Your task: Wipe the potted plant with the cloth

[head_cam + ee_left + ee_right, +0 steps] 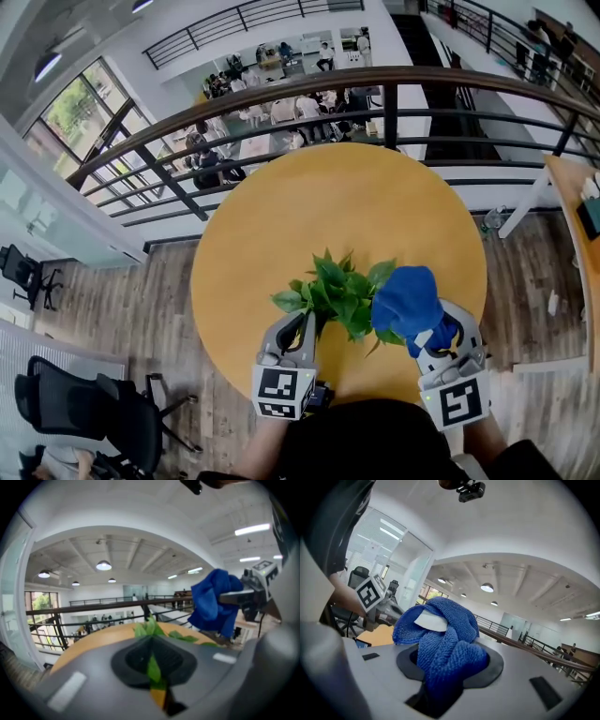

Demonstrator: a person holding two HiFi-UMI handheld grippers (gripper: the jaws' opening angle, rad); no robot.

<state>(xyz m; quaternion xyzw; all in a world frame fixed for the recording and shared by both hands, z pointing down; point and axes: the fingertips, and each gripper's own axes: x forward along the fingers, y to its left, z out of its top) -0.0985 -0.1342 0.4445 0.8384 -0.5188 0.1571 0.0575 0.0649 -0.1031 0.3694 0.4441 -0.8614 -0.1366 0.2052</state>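
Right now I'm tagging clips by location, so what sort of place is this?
Probably an upper-level gallery in an office building: a dark metal railing edges it, people gather a level below, and an office chair stands near the round table.

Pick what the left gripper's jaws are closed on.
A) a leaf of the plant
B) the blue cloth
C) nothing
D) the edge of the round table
A: the left gripper view shows a green leaf pinched between the shut jaws of the left gripper, while the blue cloth hangs apart, off to the side.
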